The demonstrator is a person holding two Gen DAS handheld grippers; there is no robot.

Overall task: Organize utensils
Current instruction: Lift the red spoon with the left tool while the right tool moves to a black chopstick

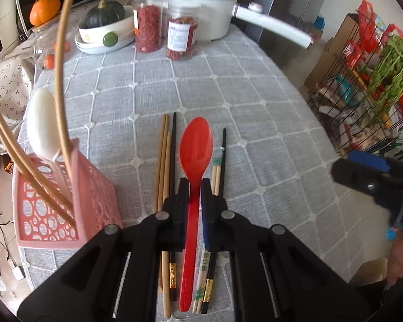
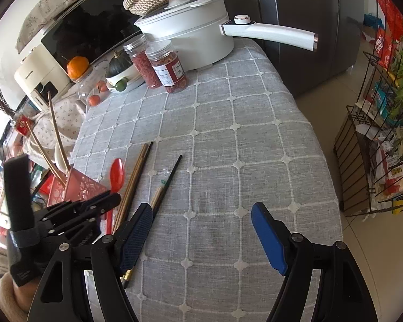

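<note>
A red spoon (image 1: 196, 145) (image 2: 117, 173) lies lengthwise on the grey checked tablecloth (image 1: 228, 94). My left gripper (image 1: 194, 185) (image 2: 104, 201) is shut on its handle, just behind the bowl. Wooden chopsticks (image 1: 162, 166) and a black chopstick (image 1: 173, 147) lie left of the spoon; another black chopstick (image 1: 223, 161) (image 2: 172, 174) and a paper-sleeved pair (image 1: 215, 171) lie to its right. A pink perforated holder (image 1: 53, 209) (image 2: 80, 187) stands at the left with a white spoon (image 1: 41, 123) and long wooden chopsticks (image 1: 61, 80) in it. My right gripper (image 2: 201, 209) stands open over bare cloth, nothing between its fingers.
At the back stand a white pot (image 1: 201, 0) with a long handle (image 2: 268, 32), two jars (image 1: 147, 26) (image 1: 181, 37) and a dish holding a dark squash (image 1: 104, 13). A wire rack (image 2: 362, 161) of groceries stands on the floor beyond the table's right edge.
</note>
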